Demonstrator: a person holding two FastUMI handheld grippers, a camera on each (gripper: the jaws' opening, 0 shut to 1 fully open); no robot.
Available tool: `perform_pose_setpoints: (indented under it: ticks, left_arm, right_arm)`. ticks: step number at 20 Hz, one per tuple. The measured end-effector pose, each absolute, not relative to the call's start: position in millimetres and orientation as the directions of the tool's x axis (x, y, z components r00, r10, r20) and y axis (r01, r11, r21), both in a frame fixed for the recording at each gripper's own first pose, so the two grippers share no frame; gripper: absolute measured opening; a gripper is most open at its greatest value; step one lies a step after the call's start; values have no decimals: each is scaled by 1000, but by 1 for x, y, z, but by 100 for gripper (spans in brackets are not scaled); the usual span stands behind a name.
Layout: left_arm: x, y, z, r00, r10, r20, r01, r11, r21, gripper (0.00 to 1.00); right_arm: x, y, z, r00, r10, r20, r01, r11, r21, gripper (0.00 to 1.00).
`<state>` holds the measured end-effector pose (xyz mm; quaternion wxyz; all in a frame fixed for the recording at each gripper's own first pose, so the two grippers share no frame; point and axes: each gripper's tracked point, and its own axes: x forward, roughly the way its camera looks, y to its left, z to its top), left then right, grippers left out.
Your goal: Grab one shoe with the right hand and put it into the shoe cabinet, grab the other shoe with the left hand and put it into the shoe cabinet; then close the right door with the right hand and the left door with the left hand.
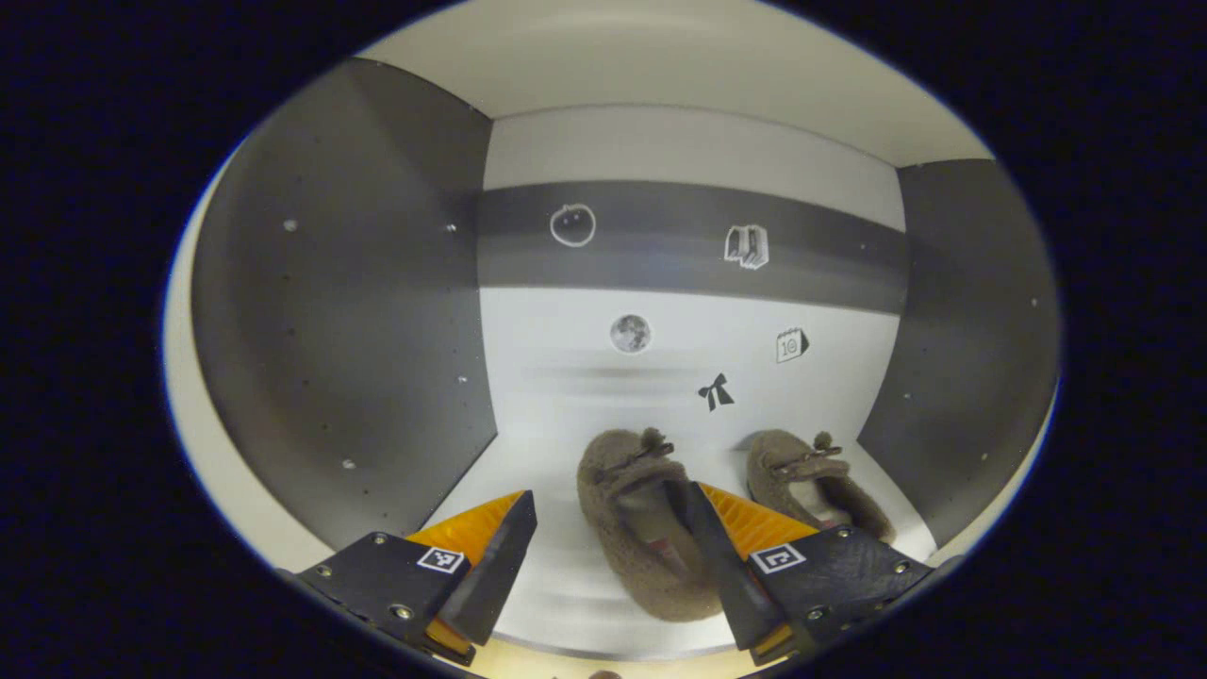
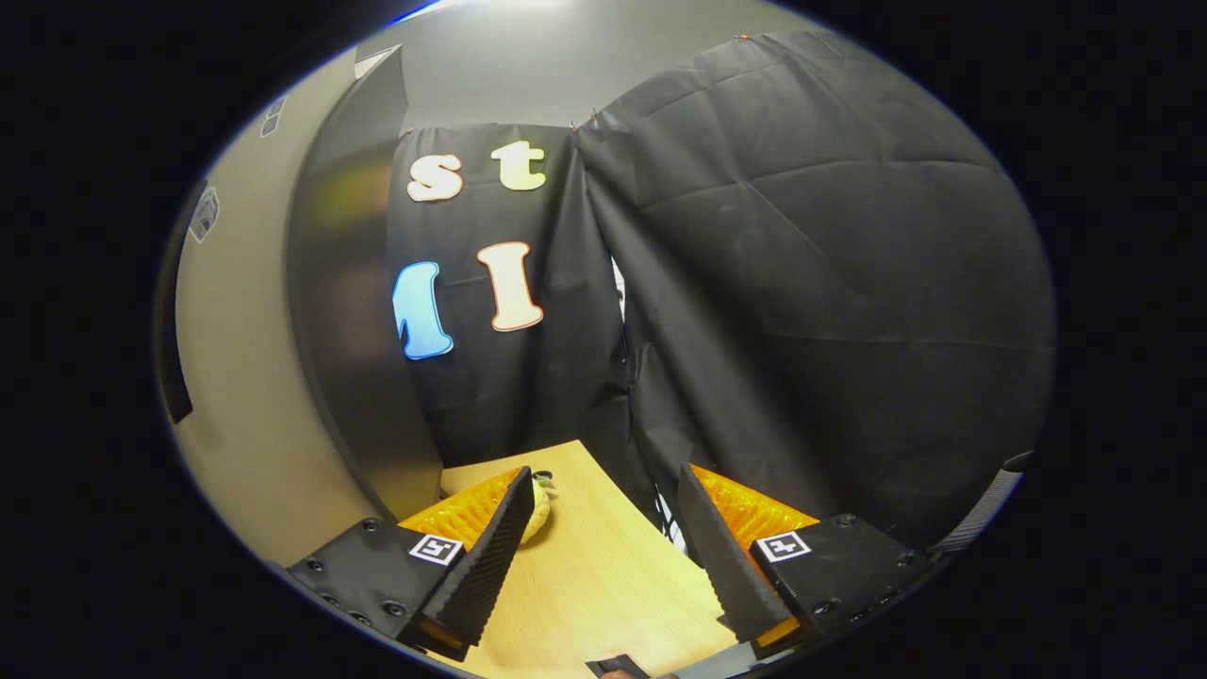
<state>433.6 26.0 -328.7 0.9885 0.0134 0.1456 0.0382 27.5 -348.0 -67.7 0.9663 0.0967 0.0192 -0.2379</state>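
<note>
In the left gripper view, the left gripper (image 1: 603,556) is showing at the bottom of the frame as two wedge-shaped fingers (image 1: 495,566) mounted on dark, flat plates. Small round screws are sitting along the plate edges, and each plate is carrying a square black-and-white marker near its inner corner. Ribbed panels are lining the fingers behind their edges. In the right gripper view, the right gripper (image 2: 603,556) is showing the same build at the bottom of the frame: screwed plates, square markers, and fingers (image 2: 490,556) with finely ridged inner faces.
</note>
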Motion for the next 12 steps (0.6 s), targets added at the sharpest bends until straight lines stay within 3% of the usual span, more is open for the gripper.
perform_pose_setpoints:
  ticks: [5, 7, 11, 12]
  left_arm:
    - [356, 9, -284, 991, 18, -134, -22, 999, -27, 96]
    - [325, 9, -277, 996, 25, -82, -27, 999, -19, 96]
    - [260, 9, -268, 999, 47, 11, -47, 999, 1, 96]
    - [245, 10, -269, 998, 46, 40, -45, 999, -12, 96]
  right_arm:
    - [34, -329, -36, 923, -383, -40, 381, 896, 226, 93]
    - [35, -323, -16, 936, -353, -11, 347, 912, 218, 97]
    - [34, -308, 17, 955, -294, 45, 277, 933, 231, 97]
    - [34, -303, 21, 959, -279, 54, 260, 937, 232, 93]
